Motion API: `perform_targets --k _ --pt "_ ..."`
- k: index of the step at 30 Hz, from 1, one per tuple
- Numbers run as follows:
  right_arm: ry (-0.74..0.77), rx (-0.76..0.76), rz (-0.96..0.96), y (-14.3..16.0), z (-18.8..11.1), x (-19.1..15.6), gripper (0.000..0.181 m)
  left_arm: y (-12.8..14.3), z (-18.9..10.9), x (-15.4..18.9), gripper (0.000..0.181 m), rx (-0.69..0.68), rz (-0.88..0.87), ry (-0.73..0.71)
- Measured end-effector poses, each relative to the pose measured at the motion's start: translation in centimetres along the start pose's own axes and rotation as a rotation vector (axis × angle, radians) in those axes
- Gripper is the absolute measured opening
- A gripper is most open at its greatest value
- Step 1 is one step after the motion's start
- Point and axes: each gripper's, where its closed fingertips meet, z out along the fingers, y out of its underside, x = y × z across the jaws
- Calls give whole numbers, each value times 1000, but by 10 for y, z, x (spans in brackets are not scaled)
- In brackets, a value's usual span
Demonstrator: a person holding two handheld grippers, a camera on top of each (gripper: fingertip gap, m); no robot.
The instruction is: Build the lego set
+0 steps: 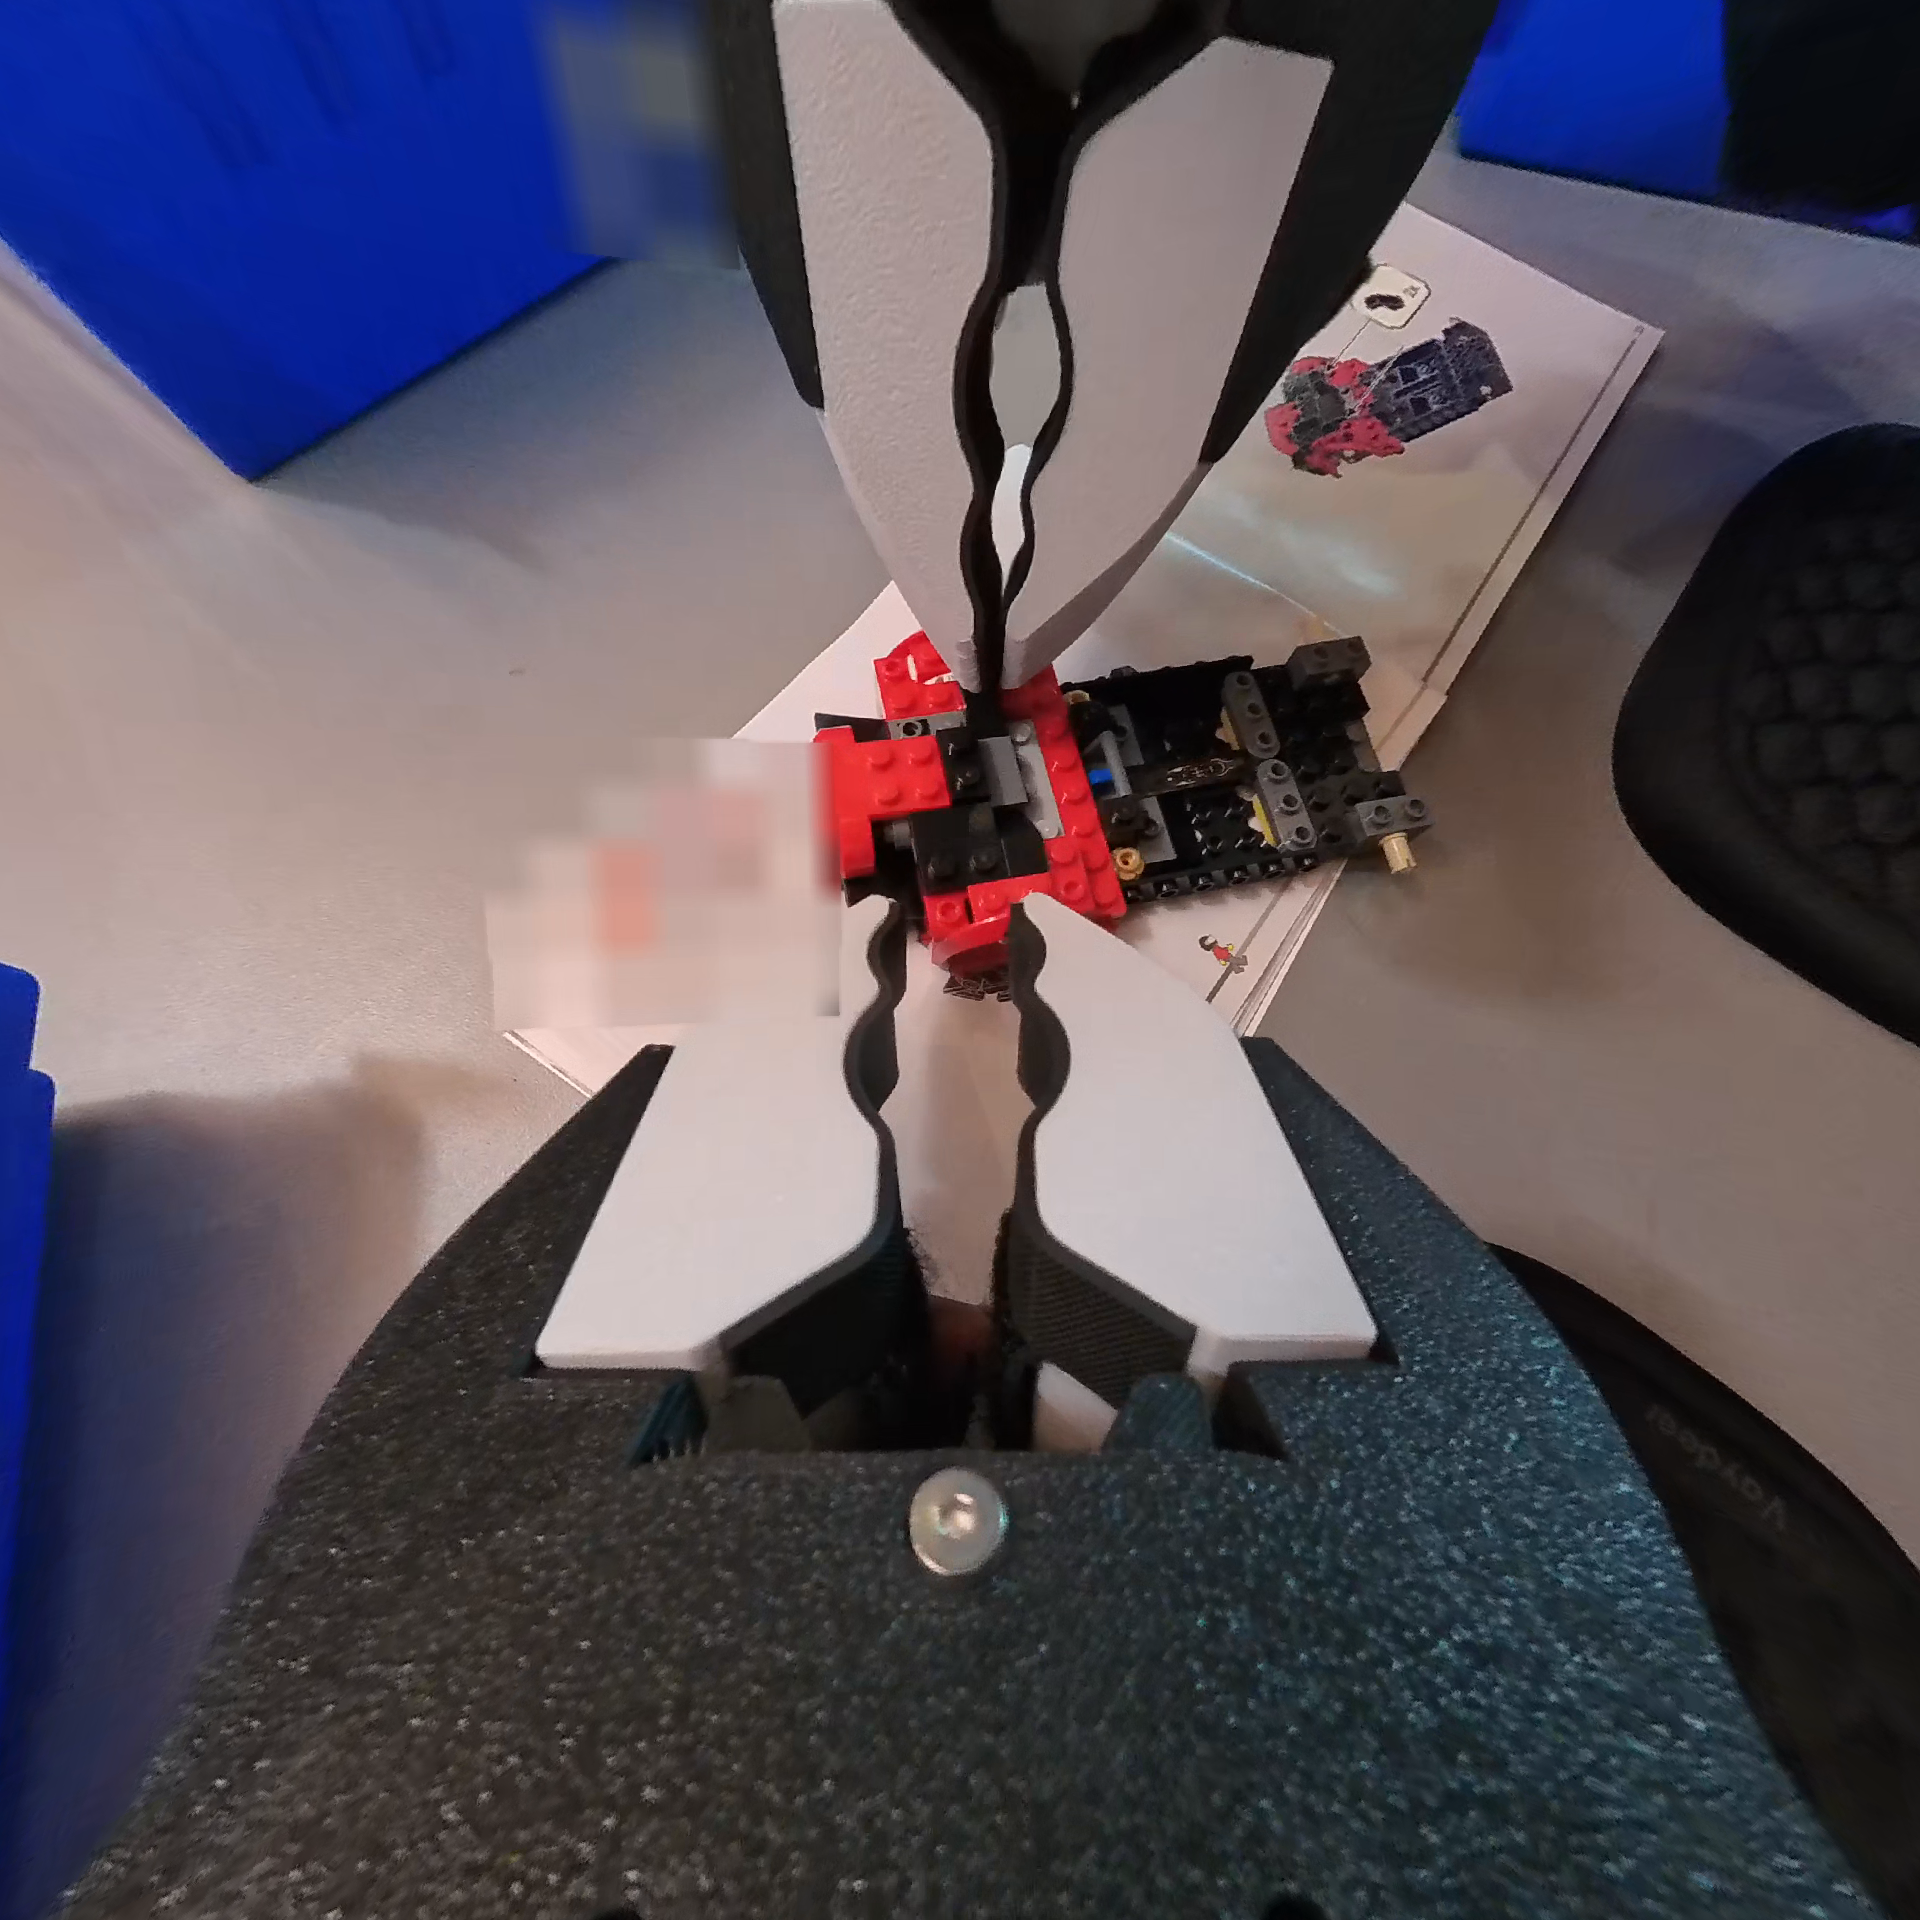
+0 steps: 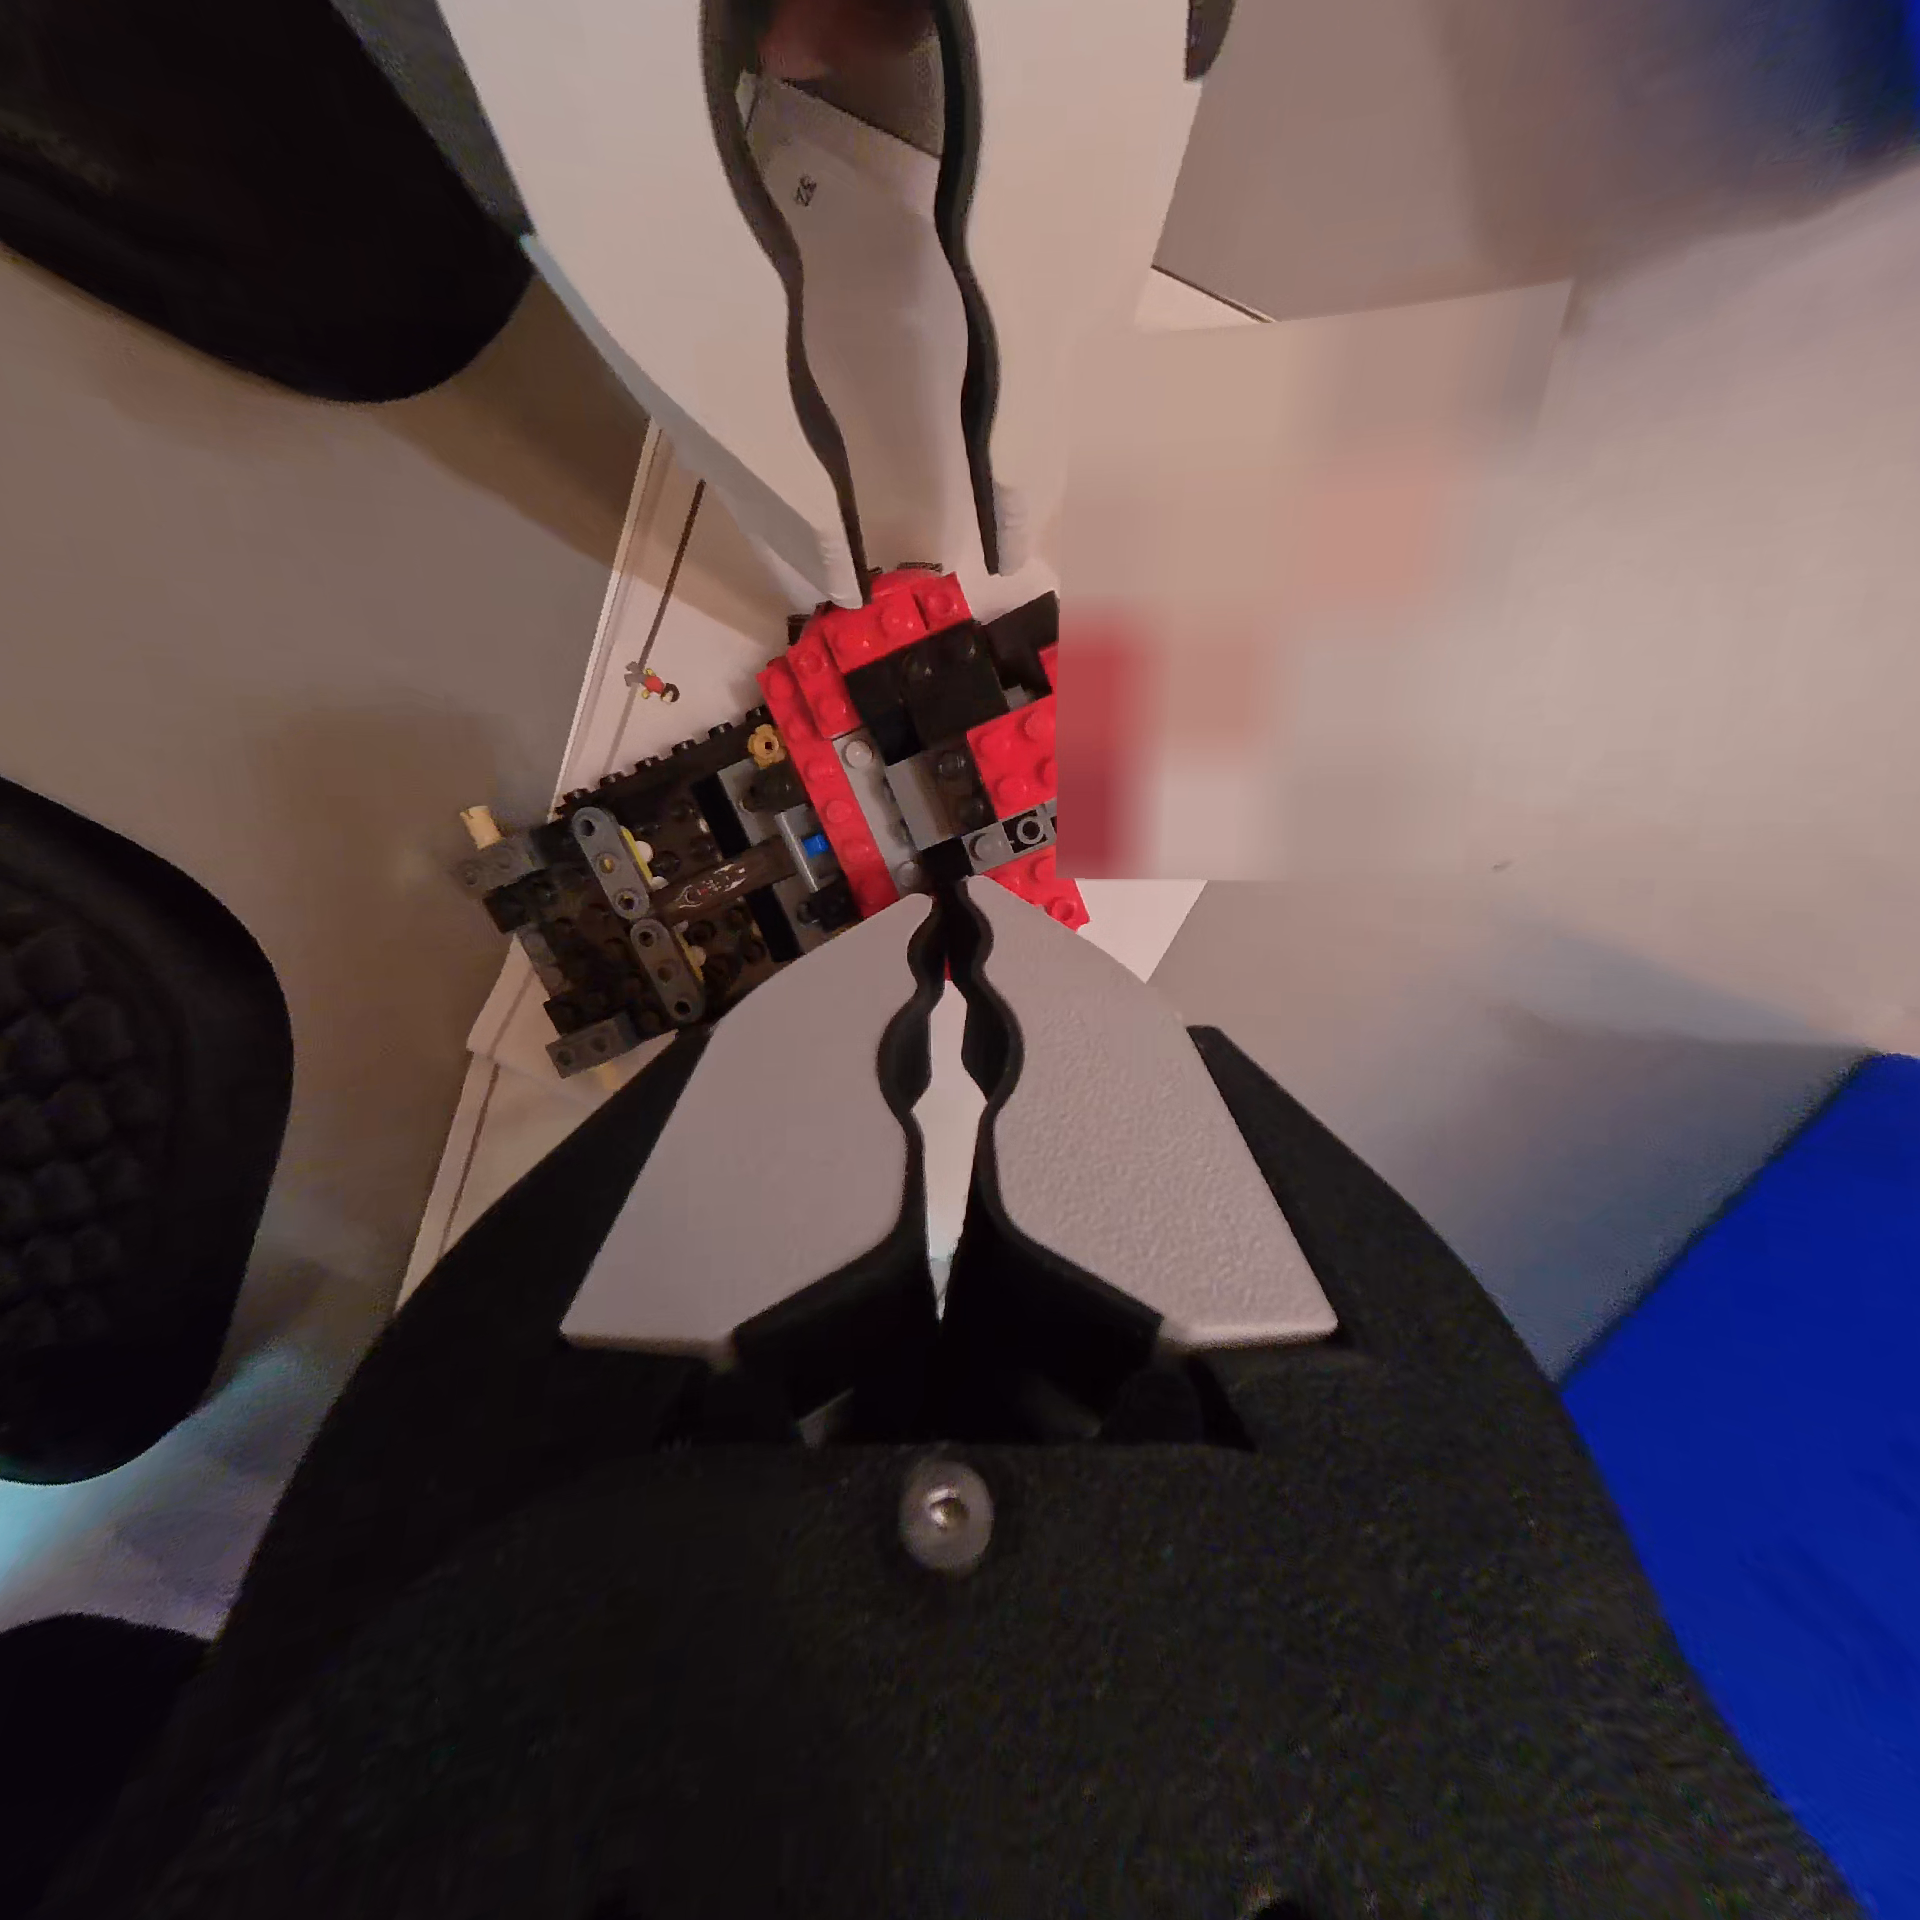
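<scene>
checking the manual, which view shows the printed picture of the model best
The left wrist view: the instruction booklet lies open beyond the lego model, its printed picture unobstructed. The right wrist view shows only a page edge.

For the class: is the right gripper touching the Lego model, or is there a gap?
Touching. In the left wrist view, the right gripper's nearly closed jaws press onto the Lego model with no gap visible.

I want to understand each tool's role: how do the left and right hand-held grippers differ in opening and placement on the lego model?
The left hand-held gripper has a clear gap between its fingers; the right hand-held gripper is nearly shut, tips pinched together.
The left one straddles the red edge of the lego model; the right one presses its tips down on a black piece on top.
Both meet the model's red end, from opposite sides.
</scene>
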Motion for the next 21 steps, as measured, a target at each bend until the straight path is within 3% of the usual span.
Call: perform_targets --k 7,13,15,18,21 --pt "-18 -45 110 1 2 0 0 0 0 1 17 3 1 3" --pt "22 -22 30 -6 7 -5 0 -1 0 1 17 12 7 4" --pt "14 -20 39 -8 -1 -7 0 -1 0 1 17 10 12 -2" --pt "5 151 53 -25 -33 -8 0 -2 0 1 16 11 21 -4" --pt "76 123 33 -13 -37 3 0 -2 0 1 16 12 24 -4"
